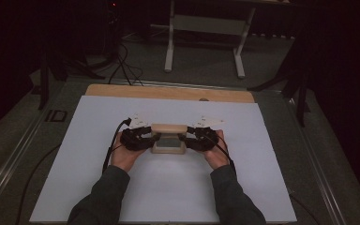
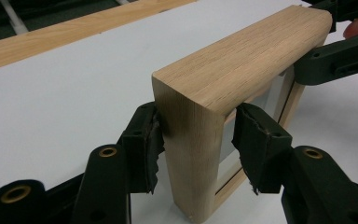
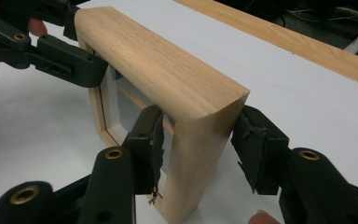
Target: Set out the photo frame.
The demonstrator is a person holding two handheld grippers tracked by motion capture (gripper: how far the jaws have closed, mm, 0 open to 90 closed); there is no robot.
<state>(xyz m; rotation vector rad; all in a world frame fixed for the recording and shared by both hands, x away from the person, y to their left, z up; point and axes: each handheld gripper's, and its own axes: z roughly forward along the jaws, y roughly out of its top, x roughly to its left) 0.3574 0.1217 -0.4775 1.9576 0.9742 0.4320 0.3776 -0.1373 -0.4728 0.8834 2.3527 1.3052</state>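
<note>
The frame (image 1: 168, 138) stands upright at the desk's (image 1: 98, 187) centre; stiff wood, fragile pane; side posts are straddled by left gripper (image 2: 196, 140) and right gripper (image 3: 198, 144), jaws slightly apart, not clamped.

A dim lab: white work sheet (image 1: 168, 187) on a bench, cables (image 1: 122, 65) across carpet, metal desk frame (image 1: 206, 28) behind.
</note>
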